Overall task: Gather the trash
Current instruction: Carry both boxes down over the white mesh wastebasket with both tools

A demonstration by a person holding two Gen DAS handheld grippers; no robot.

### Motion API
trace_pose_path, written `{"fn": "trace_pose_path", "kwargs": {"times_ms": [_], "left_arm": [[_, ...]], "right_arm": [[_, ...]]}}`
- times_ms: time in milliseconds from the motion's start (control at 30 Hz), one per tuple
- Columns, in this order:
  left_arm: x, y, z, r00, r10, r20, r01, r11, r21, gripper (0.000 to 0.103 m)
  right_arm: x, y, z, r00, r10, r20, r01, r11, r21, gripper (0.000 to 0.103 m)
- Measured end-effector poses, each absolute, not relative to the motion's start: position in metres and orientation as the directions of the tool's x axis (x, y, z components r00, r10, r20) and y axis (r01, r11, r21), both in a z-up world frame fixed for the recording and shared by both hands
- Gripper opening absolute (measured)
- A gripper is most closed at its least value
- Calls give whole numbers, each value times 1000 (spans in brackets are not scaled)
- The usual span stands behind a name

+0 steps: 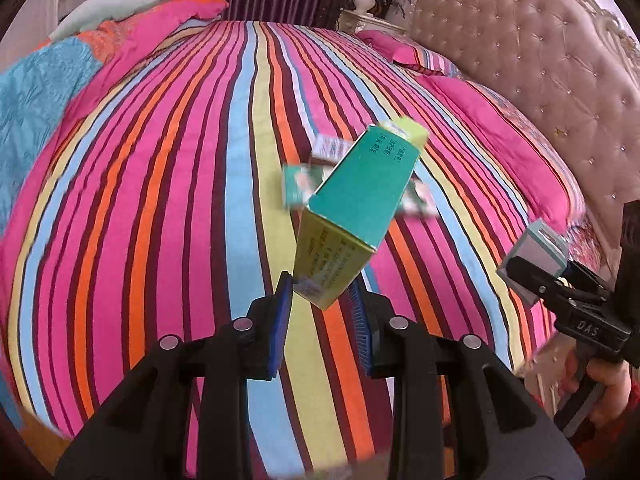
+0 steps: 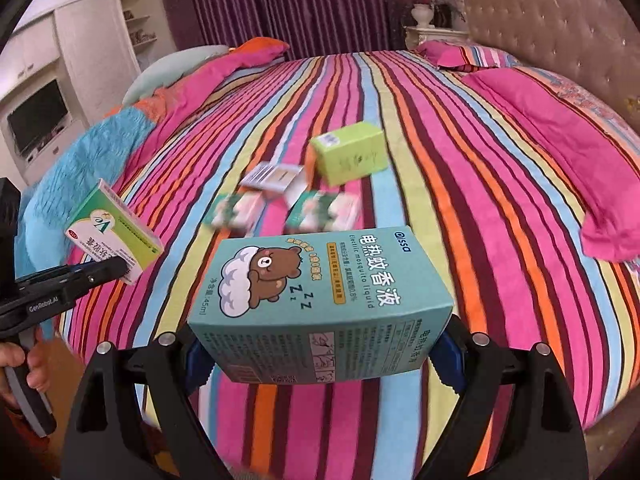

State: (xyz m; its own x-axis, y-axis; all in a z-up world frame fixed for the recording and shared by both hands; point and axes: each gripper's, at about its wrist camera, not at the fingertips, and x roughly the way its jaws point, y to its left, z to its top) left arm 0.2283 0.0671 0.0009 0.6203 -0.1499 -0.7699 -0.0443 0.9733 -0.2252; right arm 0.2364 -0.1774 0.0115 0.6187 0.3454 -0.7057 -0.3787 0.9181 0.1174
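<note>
Bed is taking up nearly all of both views: soft striped cover, slightly wrinkled, giving the boxes a yielding surface to sit on. Tufted headboard is running along the right, pink pillows lying below it, a blue quilt bunched at the left edge.

Teal box is the biggest trash item: stiff printed carton with a bear graphic, rectangular, sharp-edged. Right tool is clamping it across its width, jaws standing wide because the box is wide, blue pads pressing both end faces. It's hanging clear of the bed, near the foot edge, probably on its way to a bin I can't see.

Green box is lying loose mid-bed, squat carton, tilted. Three flatter cartons are scattered just in front of it, blurred, labels unreadable. All still to collect.

Slim box is in the left tool: long narrow carton, green and yellow-green faces. Jaws are pinched nearly together on its bottom corner, so it's sticking up and out at a tilt. A corner grip on thin card looks marginal; could pivot or slip.

Both hands loaded, so I'd judge the drop-off comes next, then another pass.
</note>
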Motion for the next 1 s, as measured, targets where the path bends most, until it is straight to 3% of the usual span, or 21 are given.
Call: {"fn": "trace_pose_path", "kwargs": {"times_ms": [600,1000], "left_arm": [[71,35,-45,546,-199,-814,-2,971,-239,29],[25,9,-92,433,-217,-875,17,972,-233,29]], "right_arm": [[110,-177,-16,551,399,-733,-404,896,185,83],[66,-173,-67,433,360,-826,-355,911,211,83]]}}
